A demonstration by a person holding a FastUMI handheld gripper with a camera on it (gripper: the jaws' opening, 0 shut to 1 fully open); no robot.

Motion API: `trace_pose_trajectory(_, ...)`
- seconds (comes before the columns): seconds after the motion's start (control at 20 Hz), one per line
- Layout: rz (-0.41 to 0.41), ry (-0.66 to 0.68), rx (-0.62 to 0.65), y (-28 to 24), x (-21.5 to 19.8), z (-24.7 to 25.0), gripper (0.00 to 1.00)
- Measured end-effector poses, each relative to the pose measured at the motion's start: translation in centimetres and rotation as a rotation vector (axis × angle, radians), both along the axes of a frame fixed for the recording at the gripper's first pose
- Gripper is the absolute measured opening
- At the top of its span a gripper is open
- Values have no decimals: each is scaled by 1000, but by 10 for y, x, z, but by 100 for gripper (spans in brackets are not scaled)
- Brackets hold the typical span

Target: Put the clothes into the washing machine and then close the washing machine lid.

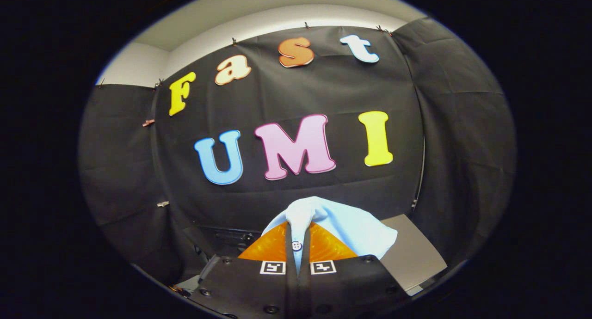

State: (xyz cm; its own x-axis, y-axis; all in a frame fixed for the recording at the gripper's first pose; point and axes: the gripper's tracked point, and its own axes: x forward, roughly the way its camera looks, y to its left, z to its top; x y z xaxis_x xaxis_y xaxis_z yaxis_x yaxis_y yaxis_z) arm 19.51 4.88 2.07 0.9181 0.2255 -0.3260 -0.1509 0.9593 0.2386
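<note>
Black cloth forms the booth's wall and covers most of the scene beyond the fingers, hung in panels with small clips along its upper edge. Above it runs a pale wall and ceiling band.

Grey flat panel, tilted, sits just ahead and to the right of the fingers, partly covered by the garment; whether it is the washing machine's lid cannot be told. A dark frame structure lies low to the left, beyond the gripper body.

Light blue clothes, a shirt-like garment, is lifted clear and bunched at the fingertips. Its bulk drapes to the right over the near edge of the grey panel, and a fold rises above the fingertips. A narrow strip of the same cloth runs down between the two fingers, carrying a small white button.

Gripper: both fingers are drawn close together and press on the strip of cloth from either side, so the garment is held. Two square printed markers sit on the gripper body, one on each finger base.
</note>
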Motion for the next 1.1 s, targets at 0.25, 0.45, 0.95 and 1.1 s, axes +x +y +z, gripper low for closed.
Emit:
trace_pose_trajectory(0.25,126,-56,31,72,-3,16,5)
trace_pose_trajectory(0.45,257,-35,76,135,-6,9,5)
trace_pose_trajectory(0.95,495,55,120,253,4,-61,5)
trace_pose_trajectory(1.1,535,121,109,275,11,-96,5)
